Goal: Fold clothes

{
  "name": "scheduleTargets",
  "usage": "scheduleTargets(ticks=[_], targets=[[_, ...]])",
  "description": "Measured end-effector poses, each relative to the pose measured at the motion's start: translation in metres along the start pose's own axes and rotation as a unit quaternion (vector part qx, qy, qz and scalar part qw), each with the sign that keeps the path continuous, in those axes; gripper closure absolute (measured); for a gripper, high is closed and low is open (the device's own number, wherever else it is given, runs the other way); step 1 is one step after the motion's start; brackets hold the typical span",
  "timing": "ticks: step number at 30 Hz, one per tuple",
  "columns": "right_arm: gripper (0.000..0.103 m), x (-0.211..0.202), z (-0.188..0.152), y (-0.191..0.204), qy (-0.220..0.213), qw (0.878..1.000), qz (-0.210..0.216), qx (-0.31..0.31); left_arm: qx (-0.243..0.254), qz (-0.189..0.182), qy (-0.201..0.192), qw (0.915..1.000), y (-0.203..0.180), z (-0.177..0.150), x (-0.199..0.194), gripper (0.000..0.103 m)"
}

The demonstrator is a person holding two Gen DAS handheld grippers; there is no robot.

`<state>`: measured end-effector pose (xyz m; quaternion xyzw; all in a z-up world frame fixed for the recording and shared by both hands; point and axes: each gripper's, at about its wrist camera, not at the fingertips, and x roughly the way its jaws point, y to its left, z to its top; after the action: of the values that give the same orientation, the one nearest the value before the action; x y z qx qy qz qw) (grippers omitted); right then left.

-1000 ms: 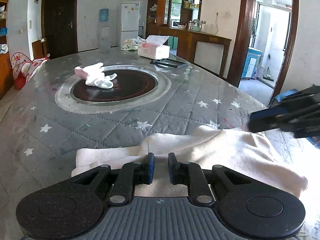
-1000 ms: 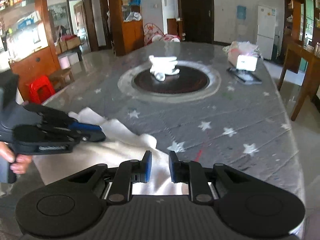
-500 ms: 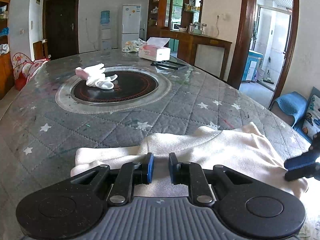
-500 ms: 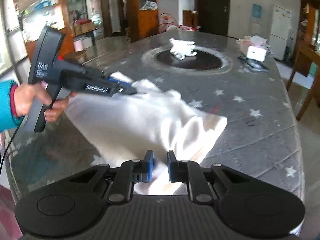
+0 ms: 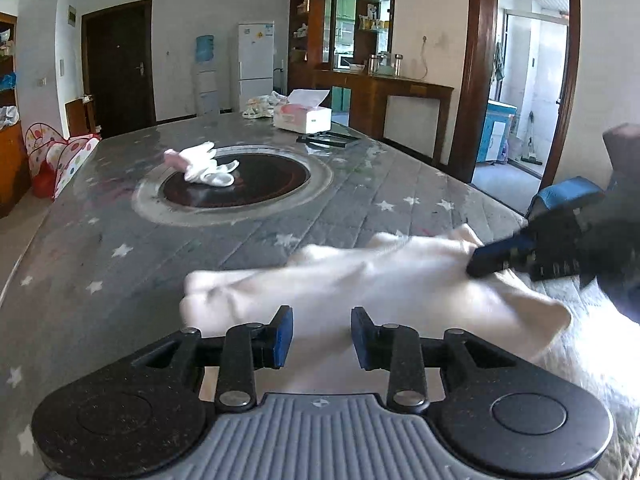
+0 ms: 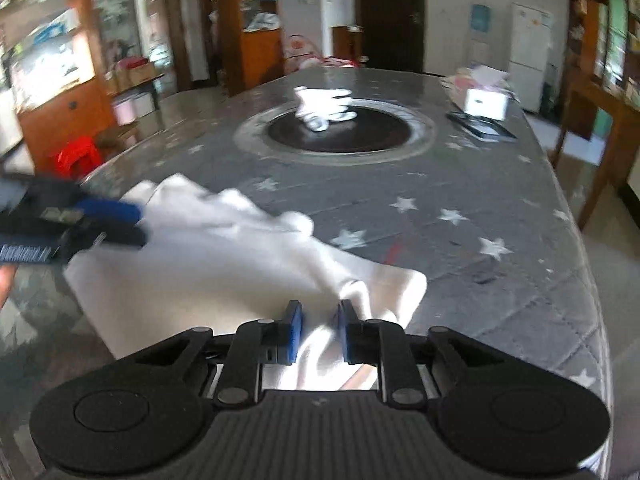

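Blurring white garment (image 6: 224,264), right gripper (image 5: 486,260) smeared

Star-quilted table (image 5: 248,236) under white garment (image 5: 380,280)

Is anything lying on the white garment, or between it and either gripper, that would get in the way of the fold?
Nothing visible. The white garment lies bare on the table. The left gripper is opening over it; the right gripper has cloth between its jaws. The small white clothes sit far off.

Right tongs (image 6: 319,334) opening over bunched white cloth (image 6: 224,264) on starred table (image 6: 480,208).
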<state>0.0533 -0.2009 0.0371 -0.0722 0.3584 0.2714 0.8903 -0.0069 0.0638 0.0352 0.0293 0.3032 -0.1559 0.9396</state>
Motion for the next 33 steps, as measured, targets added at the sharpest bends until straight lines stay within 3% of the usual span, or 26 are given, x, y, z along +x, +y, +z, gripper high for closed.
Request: scheduleTargets(ticks=[4, 10, 14, 22, 25, 29, 33], targets=[[0.086, -0.002, 0.01, 0.005, -0.021, 1.0, 0.004, 0.0, -0.016, 0.005, 0.001, 0.9999, 0.006, -0.006, -0.002, 0.068], [0.086, 0.031, 0.017, 0.011, 0.008, 1.0, -0.01, -0.012, -0.032, 0.012, 0.01, 0.9994, 0.016, -0.012, 0.0, 0.068], [0.086, 0.025, 0.024, 0.019, -0.007, 1.0, -0.008, -0.019, -0.029, 0.01, -0.003, 0.9995, 0.012, -0.009, -0.01, 0.068], [0.086, 0.05, 0.043, 0.05, 0.0, 0.998, 0.026, -0.055, 0.016, -0.054, -0.014, 0.9983, -0.028, -0.005, -0.01, 0.068], [0.085, 0.068, 0.046, 0.054, 0.009, 0.998, 0.013, -0.061, 0.036, -0.06, 0.005, 0.9975, -0.038, -0.012, -0.001, 0.068], [0.085, 0.072, 0.052, 0.048, 0.008, 0.999, 0.014, -0.036, 0.025, -0.068, 0.012, 0.9973, -0.037, -0.019, 0.003, 0.067], [0.085, 0.063, 0.058, 0.054, 0.0, 0.998, 0.044, -0.047, 0.017, -0.071, 0.011, 0.9972, -0.035, -0.019, 0.002, 0.065]])
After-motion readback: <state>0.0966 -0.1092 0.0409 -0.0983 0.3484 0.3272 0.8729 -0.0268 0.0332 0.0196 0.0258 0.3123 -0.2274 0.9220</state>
